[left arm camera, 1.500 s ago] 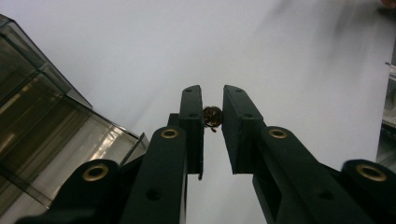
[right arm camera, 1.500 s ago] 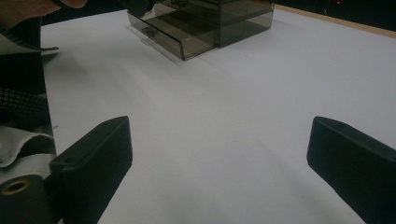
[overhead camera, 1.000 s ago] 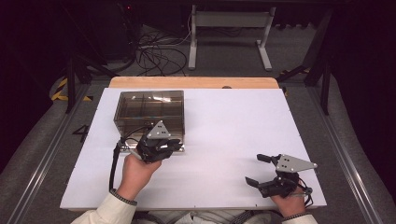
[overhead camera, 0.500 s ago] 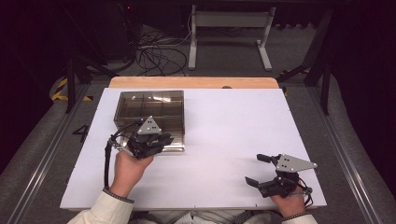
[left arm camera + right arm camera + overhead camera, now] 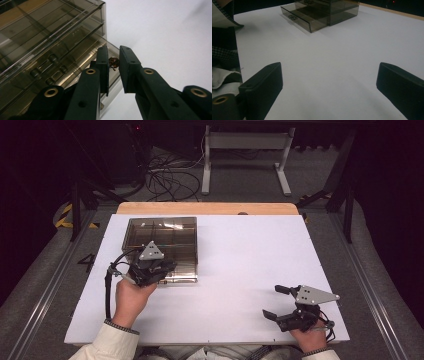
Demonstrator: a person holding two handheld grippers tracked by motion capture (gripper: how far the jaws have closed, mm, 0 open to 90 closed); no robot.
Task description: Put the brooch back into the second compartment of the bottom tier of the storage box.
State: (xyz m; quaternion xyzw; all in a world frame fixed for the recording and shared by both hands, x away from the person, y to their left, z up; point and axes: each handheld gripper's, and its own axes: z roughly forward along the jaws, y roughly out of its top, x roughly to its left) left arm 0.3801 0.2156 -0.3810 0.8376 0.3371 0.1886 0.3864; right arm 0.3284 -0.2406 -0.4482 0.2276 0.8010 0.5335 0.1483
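Observation:
A smoky clear drawer box (image 5: pixel 162 237) stands at the back left of the white table (image 5: pixel 240 250). Its lowest drawer (image 5: pixel 182 276) is pulled out toward the person. My left gripper (image 5: pixel 169 267) hovers at the box's front, over that drawer. In the left gripper view its jaws (image 5: pixel 113 53) are shut on a small round brown piece (image 5: pixel 114 62), held above the open drawer (image 5: pixel 110 50) beside the box (image 5: pixel 50 37). My right gripper (image 5: pixel 274 301) rests near the front right edge, jaws wide open with nothing between them (image 5: pixel 329 82). It looks toward the box (image 5: pixel 332 7) and drawer (image 5: pixel 304 16).
A wooden strip (image 5: pixel 207 208) runs along the table's far edge. Beyond it are cables (image 5: pixel 167 175) and a metal stand (image 5: pixel 245 150) on the floor. A person's sleeve (image 5: pixel 224 62) lies left of the right gripper.
My left hand has slid to the left along the front of the drawer box, with its jaws still shut. The right gripper has stayed where it was.

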